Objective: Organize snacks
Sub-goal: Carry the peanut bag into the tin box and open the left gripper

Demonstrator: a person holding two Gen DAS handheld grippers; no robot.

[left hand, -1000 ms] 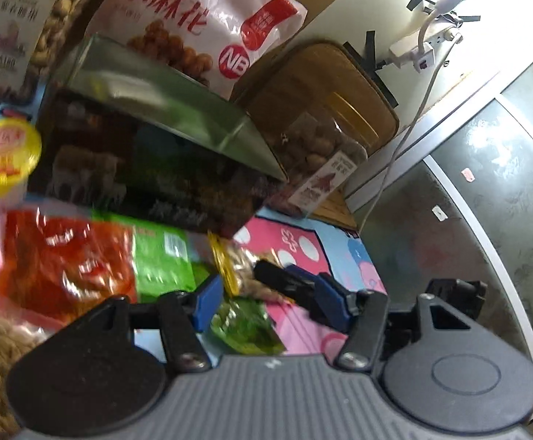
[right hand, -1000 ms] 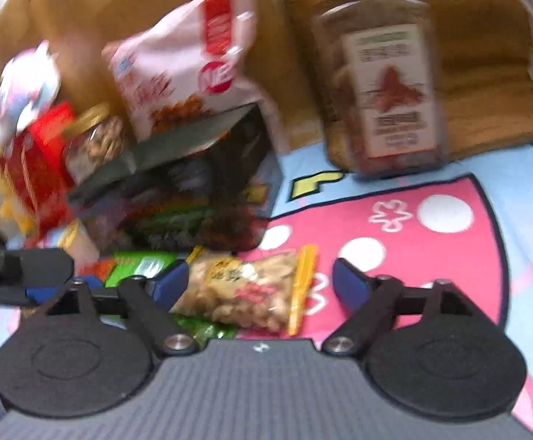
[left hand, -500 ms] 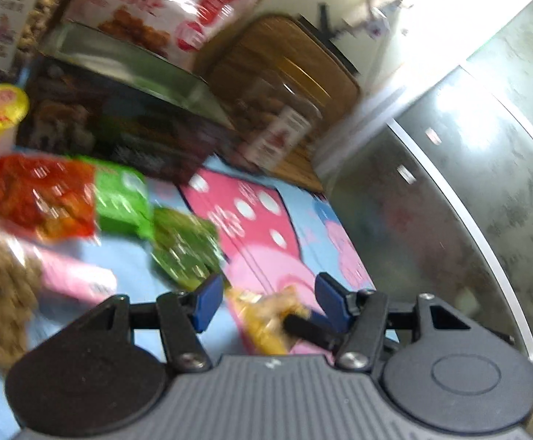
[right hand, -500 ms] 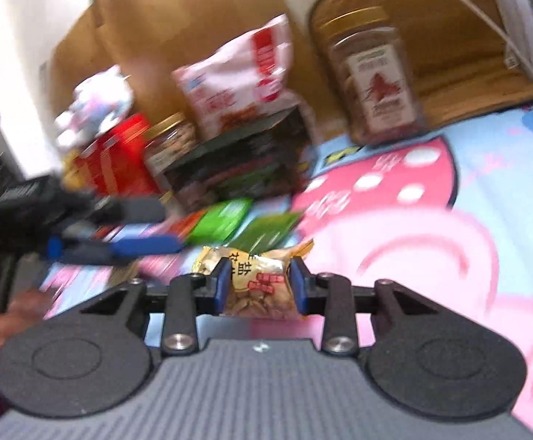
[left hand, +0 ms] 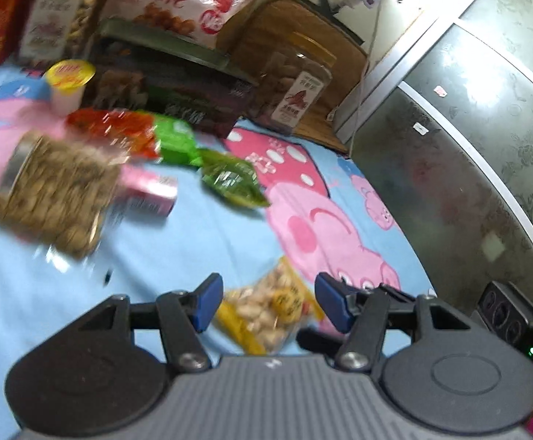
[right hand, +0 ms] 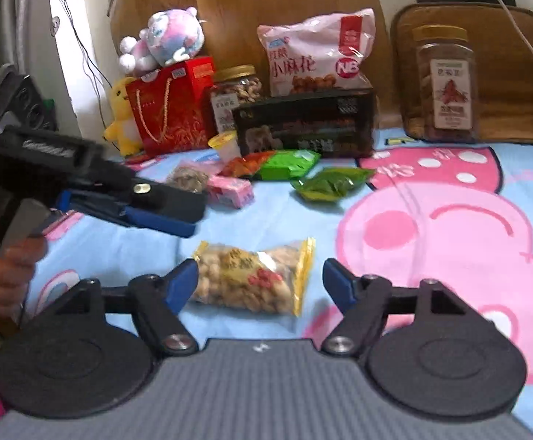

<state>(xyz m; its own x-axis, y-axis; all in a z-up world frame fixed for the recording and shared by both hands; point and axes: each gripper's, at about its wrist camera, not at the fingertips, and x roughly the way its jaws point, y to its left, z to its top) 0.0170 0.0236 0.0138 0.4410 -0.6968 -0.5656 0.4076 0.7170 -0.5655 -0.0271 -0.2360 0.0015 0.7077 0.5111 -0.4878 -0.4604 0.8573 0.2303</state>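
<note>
A clear packet of peanuts with yellow ends lies flat on the blue cartoon sheet. My right gripper straddles it; its jaws are opening. The left fingertip is at the packet's end and the right one stands well clear. In the left wrist view the same packet shows on the sheet beneath my left gripper. That gripper is open and grips nothing. From the right wrist view the left gripper hovers above and to the left of the packet, with a hand on its handle.
Further back lie two green packets, a red packet, a pink box and a jar of nuts on its side. Behind them stand a black box, a snack bag, jars and a red gift bag. A glass-fronted cabinet borders the sheet.
My right gripper shut on the peanut packet by the black box, carried it to the near side of the sheet and has let go. My left gripper drew back from the pile.
</note>
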